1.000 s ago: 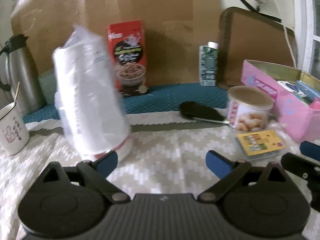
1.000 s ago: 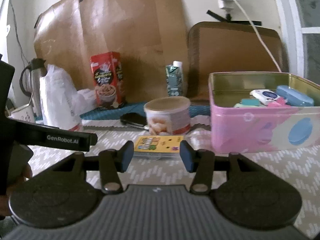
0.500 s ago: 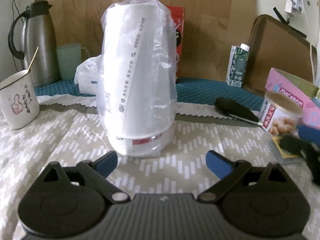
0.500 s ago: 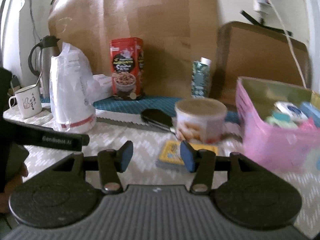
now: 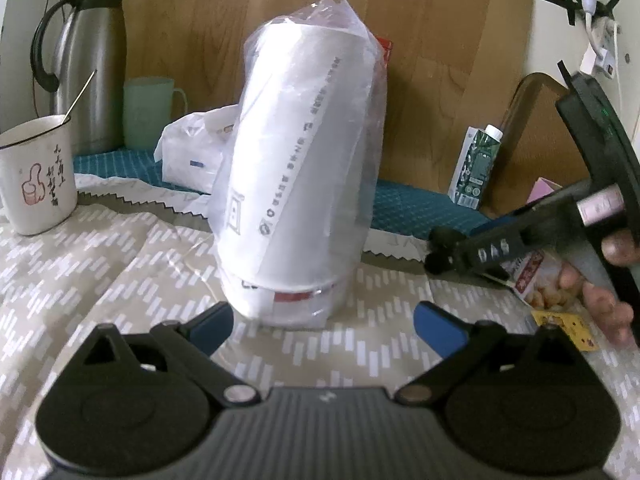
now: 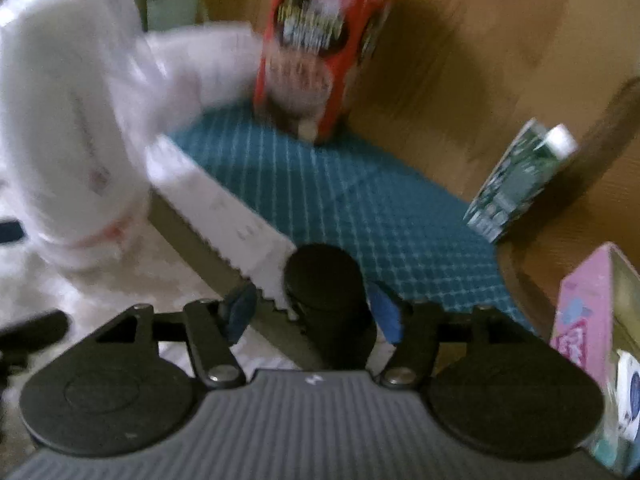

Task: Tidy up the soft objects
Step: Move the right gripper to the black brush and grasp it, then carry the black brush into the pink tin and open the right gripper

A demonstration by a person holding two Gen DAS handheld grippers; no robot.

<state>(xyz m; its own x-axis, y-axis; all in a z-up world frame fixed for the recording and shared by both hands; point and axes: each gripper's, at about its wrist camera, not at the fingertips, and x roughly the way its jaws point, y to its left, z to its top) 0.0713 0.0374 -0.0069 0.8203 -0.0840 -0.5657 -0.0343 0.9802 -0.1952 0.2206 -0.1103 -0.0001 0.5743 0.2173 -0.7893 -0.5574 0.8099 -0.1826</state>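
Note:
A tall white roll in a clear plastic bag (image 5: 304, 176) stands upright on the patterned tablecloth (image 5: 120, 280); it shows blurred at the left of the right wrist view (image 6: 68, 128). My left gripper (image 5: 325, 330) is open just in front of its base, touching nothing. A hand holds my right gripper (image 5: 440, 250) to the right of the roll. In its own view the right gripper (image 6: 313, 315) straddles a black oblong object (image 6: 328, 288) at the cloth's zigzag edge. Its jaws are opening and the pads do not press on the object.
A white mug (image 5: 36, 176), a steel thermos (image 5: 92, 80), a green cup (image 5: 148, 108) and a white bag (image 5: 192, 152) stand at the back left. A red box (image 6: 324, 40), a green carton (image 6: 516, 184) and a pink tin (image 6: 588, 312) stand on the right.
My right gripper swung left and tilted down over the black object, with its jaws wider. In the left wrist view the roll moved to the centre and the right gripper came in at the right.

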